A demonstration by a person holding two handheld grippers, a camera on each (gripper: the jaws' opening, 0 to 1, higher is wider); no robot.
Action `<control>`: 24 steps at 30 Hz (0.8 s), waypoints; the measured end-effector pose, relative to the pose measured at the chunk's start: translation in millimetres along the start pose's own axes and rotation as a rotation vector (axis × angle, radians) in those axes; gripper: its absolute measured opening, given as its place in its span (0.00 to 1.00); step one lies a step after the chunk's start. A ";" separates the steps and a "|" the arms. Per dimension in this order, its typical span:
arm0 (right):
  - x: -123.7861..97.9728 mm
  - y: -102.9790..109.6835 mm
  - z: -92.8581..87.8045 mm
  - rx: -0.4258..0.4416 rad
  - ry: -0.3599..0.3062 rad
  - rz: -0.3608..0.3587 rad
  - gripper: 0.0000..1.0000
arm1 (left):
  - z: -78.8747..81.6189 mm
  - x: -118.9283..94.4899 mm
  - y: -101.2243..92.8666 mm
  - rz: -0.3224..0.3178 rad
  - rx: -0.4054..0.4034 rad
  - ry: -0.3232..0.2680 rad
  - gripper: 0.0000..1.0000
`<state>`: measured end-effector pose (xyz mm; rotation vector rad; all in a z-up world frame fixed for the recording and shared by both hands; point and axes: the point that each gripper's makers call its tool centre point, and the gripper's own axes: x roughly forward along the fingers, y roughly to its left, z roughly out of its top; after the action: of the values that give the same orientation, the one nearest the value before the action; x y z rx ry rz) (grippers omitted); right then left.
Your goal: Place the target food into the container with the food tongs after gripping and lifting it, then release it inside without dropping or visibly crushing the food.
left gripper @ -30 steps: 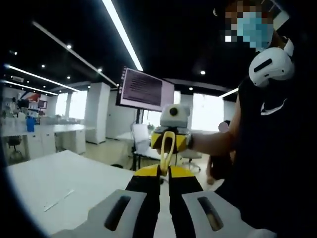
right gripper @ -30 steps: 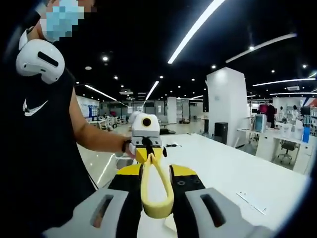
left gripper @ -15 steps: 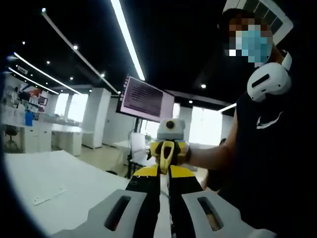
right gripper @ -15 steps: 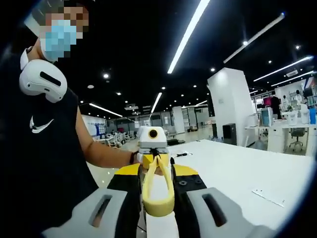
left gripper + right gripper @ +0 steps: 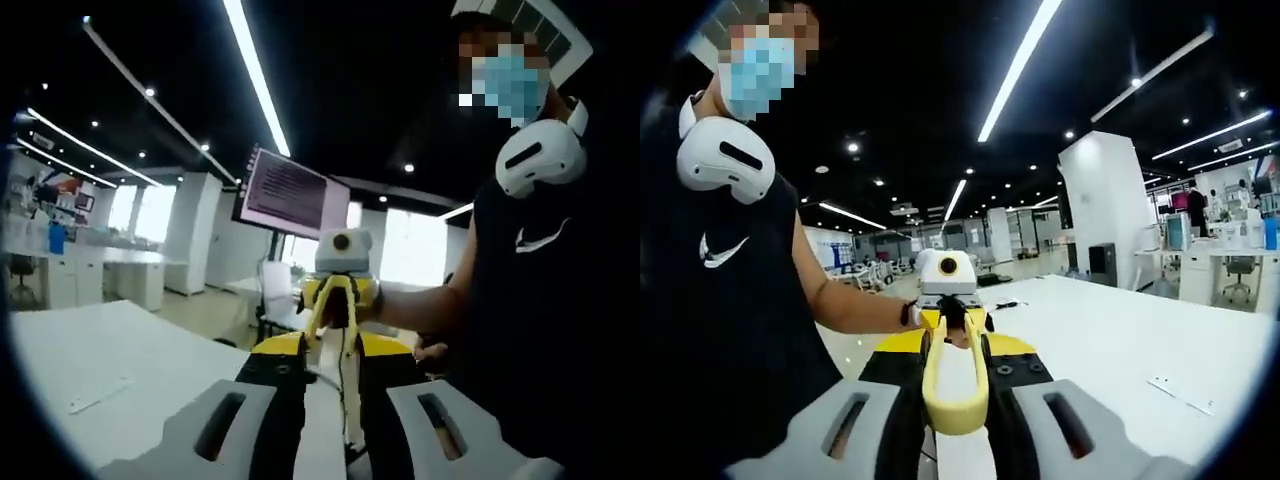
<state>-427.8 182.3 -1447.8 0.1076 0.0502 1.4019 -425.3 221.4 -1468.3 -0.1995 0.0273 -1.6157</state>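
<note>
Yellow food tongs [image 5: 956, 405] run between my two grippers, which face each other above a white table [image 5: 1110, 340]. My right gripper [image 5: 955, 345] is shut on the tongs' looped end. In the left gripper view the tongs [image 5: 346, 390] reach from the right gripper [image 5: 340, 295] down between the jaws of my left gripper [image 5: 335, 348]. Those jaws stand apart with a gap on both sides of the thin yellow arms. The left gripper [image 5: 945, 290] faces me in the right gripper view, held by a person's hand.
A person in a black shirt [image 5: 540, 300] stands close behind both grippers. The white table [image 5: 100, 370] carries a small flat strip [image 5: 95, 395], also seen as a strip [image 5: 1180, 392]. A monitor [image 5: 290, 190] hangs behind, and desks [image 5: 1230, 280] line the far side.
The left gripper's jaws have spread apart; before, they stood nearly together around the tongs' tips. The right gripper keeps its hold on the looped end. Both views shifted slightly.
</note>
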 end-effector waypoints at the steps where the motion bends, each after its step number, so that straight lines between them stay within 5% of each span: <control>1: -0.2 0.5 -0.2 0.001 0.002 0.001 0.20 | 0.3 0.4 -0.1 0.002 0.003 0.000 0.20; 13: 4.6 2.3 -8.7 0.000 0.036 -0.019 0.20 | -4.9 15.0 1.9 0.051 0.143 0.090 0.27; 17: 3.0 0.8 -9.1 0.009 0.034 -0.023 0.20 | -5.2 13.7 3.0 0.050 0.130 0.097 0.21; 20: 2.6 3.0 -5.3 0.011 0.019 -0.007 0.19 | -7.1 14.9 -6.2 0.013 0.134 0.114 0.06; 24: 1.9 5.2 -3.2 0.000 -0.004 0.020 0.19 | 6.2 12.9 -5.4 0.015 0.090 0.029 0.02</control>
<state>-432.8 185.2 -1450.4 0.1111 0.0457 1.4212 -430.3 209.5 -1460.0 -0.1063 -0.0218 -1.6009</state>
